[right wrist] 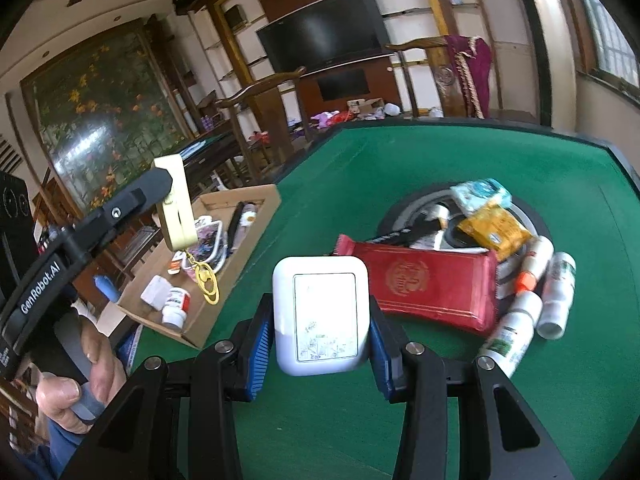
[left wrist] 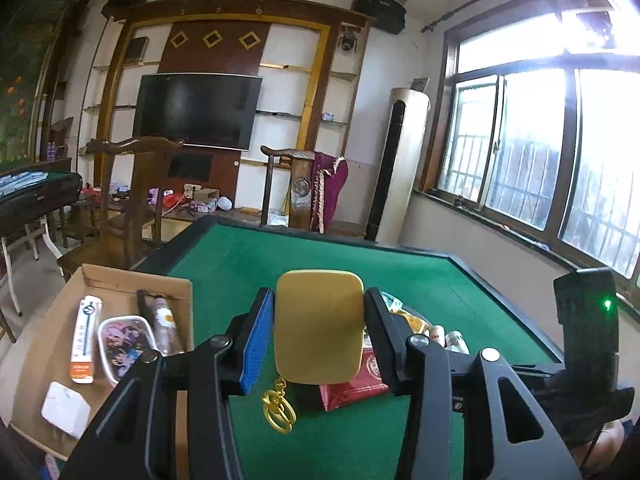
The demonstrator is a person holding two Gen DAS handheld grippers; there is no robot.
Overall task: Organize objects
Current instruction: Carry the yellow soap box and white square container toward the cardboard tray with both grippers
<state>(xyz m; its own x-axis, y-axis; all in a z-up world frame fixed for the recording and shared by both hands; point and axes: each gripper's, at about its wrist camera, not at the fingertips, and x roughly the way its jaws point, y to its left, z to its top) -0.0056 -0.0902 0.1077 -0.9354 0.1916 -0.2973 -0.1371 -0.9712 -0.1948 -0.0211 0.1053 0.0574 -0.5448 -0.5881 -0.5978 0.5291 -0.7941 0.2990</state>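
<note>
Left wrist view shows the yellow case (left wrist: 320, 326) clamped in the left hand-held gripper (left wrist: 319, 334), its gold keyring (left wrist: 279, 410) hanging free above the green counter (left wrist: 320, 256). The cardboard box (left wrist: 44, 340) beside the counter already holds sorted items, so it is probably the destination. The right hand-held gripper (right wrist: 320, 326) grips a white box (right wrist: 320, 316) near the red packet (right wrist: 432, 284).
</note>
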